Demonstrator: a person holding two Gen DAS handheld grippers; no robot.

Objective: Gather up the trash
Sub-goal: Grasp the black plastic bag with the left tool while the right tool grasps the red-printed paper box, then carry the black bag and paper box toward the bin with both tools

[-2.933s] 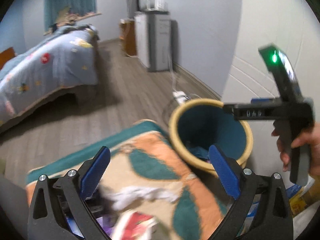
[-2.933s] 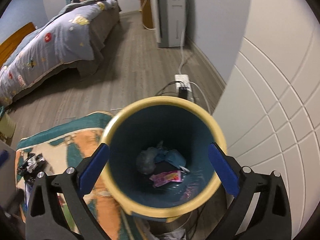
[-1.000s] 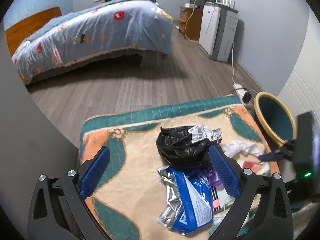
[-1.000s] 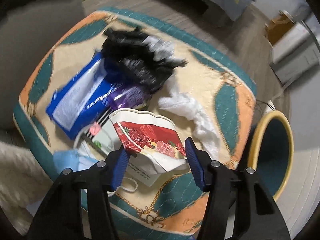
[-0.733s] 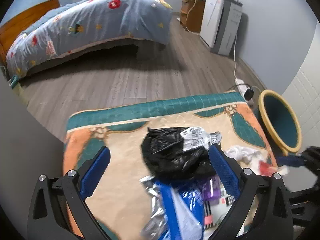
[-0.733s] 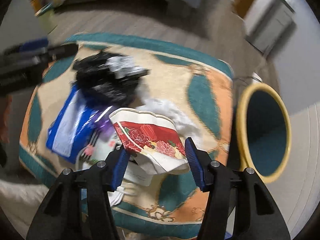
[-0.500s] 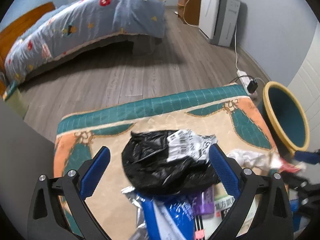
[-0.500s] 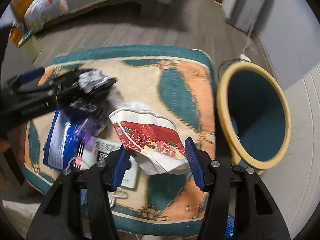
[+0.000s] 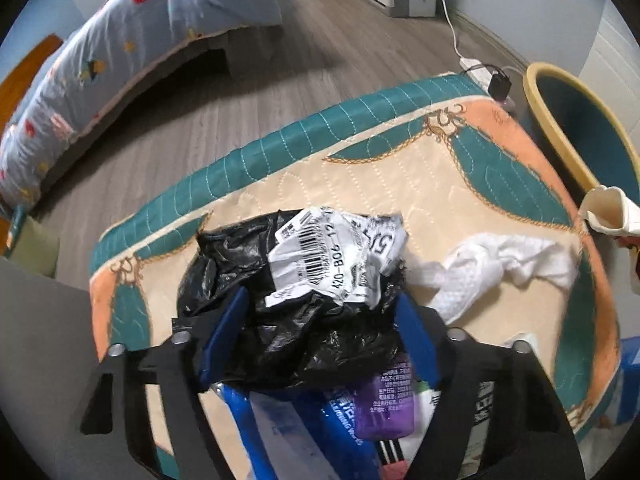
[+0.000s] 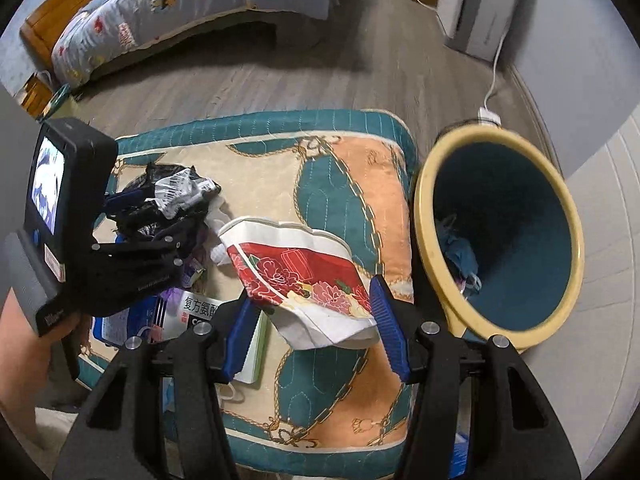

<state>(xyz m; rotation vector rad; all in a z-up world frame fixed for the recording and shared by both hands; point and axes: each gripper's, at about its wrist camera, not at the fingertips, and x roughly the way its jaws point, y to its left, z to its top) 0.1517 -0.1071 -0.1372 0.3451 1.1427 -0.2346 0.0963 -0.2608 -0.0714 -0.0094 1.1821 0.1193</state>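
A crumpled black plastic bag (image 9: 240,264) with a white barcode label (image 9: 340,256) lies on a quilted teal, orange and cream cushion (image 9: 360,168). My left gripper (image 9: 320,336) straddles the bag, its jaws closing with both blue pads against the bag's sides; it also shows in the right wrist view as the left gripper (image 10: 144,216). My right gripper (image 10: 312,320) is shut on a squashed white paper cup (image 10: 304,276) with red flowers, held above the cushion (image 10: 340,184) next to the yellow-rimmed teal bin (image 10: 424,216). The bin (image 9: 560,120) holds some trash.
A white tissue (image 9: 492,264), a blue packet (image 9: 304,420), a purple packet (image 9: 384,404) and a printed box (image 10: 196,308) lie on the cushion. A bed (image 9: 140,40), a power strip (image 10: 490,114) with its cable and a white appliance (image 10: 480,8) stand on the wooden floor.
My left gripper came down over the black bag and its jaws narrowed around it. My right gripper carried the paper cup across the cushion to beside the bin.
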